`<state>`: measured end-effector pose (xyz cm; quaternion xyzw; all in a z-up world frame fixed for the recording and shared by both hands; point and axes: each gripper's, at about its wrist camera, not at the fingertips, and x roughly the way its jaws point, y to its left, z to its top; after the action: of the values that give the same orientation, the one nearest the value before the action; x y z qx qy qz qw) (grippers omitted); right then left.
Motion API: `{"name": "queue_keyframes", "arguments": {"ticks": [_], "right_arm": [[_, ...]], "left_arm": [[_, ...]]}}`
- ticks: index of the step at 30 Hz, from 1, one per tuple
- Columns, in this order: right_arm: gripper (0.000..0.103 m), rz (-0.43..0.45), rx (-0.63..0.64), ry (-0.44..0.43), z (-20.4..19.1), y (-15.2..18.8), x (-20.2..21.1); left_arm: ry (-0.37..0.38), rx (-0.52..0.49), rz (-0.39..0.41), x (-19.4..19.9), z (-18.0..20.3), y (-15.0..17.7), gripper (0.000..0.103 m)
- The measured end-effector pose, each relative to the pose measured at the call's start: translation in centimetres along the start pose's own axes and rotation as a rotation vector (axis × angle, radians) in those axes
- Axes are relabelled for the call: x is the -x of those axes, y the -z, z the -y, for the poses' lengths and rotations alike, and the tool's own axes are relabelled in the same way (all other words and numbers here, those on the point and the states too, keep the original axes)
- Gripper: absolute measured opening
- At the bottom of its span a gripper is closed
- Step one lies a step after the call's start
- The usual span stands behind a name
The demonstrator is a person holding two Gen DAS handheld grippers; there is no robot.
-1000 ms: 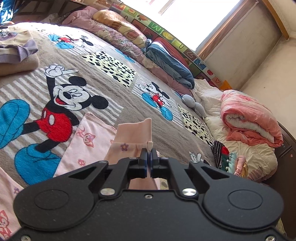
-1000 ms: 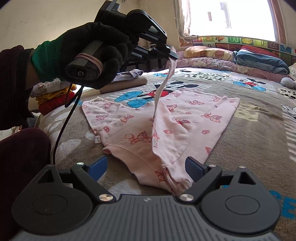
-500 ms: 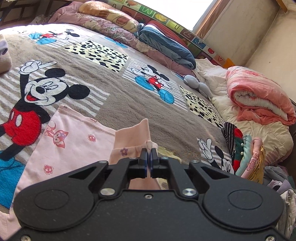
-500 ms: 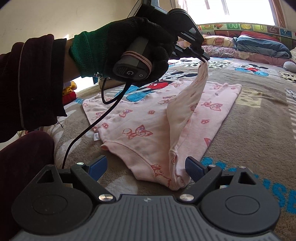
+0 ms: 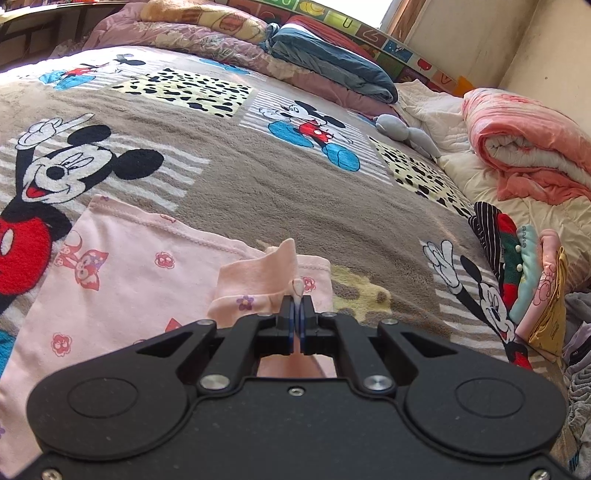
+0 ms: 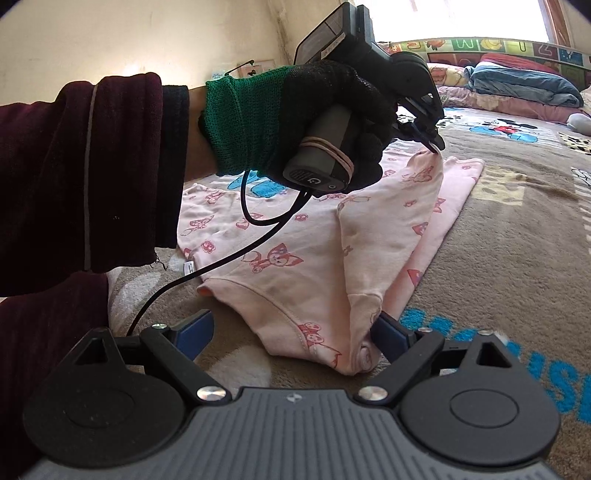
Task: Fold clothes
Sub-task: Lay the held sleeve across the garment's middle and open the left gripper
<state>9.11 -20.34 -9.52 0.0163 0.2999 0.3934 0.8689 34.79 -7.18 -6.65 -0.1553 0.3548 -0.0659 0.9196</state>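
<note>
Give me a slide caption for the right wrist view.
Left gripper lifts a pinched edge of the pink garment over the blanket; right gripper open.

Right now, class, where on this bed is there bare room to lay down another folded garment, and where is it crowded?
Free: the brown blanket beyond the pink shirt, bordered by the far pillows and the grey plush toy. Crowded: the right edge, with the clothes stack and rolled pink quilt, and the shirt itself, pinched by the left gripper.
</note>
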Motion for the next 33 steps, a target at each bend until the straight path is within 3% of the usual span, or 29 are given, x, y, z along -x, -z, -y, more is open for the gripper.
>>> {"name": "queue_keyframes", "arguments": {"ticks": [14,21,26,33], "right_arm": [[0.094,0.004,-0.013,-0.003,0.2,0.0,-0.3],[0.095,0.003,-0.007,0.000,0.0,0.0,-0.4],[0.095,-0.001,0.015,0.009,-0.3,-0.1,-0.3],[0.095,-0.048,0.217,0.106,-2.8,0.5,-0.8]], "left_arm": [[-0.070,-0.115,-0.038,-2.8,1.3,0.9,0.000],[0.029,-0.126,-0.002,-1.8,1.2,0.7,0.007],[0.035,-0.111,0.003,-0.2,-0.3,0.8,0.007],[0.072,-0.196,-0.050,1.0,-0.2,3.2,0.007]]}}
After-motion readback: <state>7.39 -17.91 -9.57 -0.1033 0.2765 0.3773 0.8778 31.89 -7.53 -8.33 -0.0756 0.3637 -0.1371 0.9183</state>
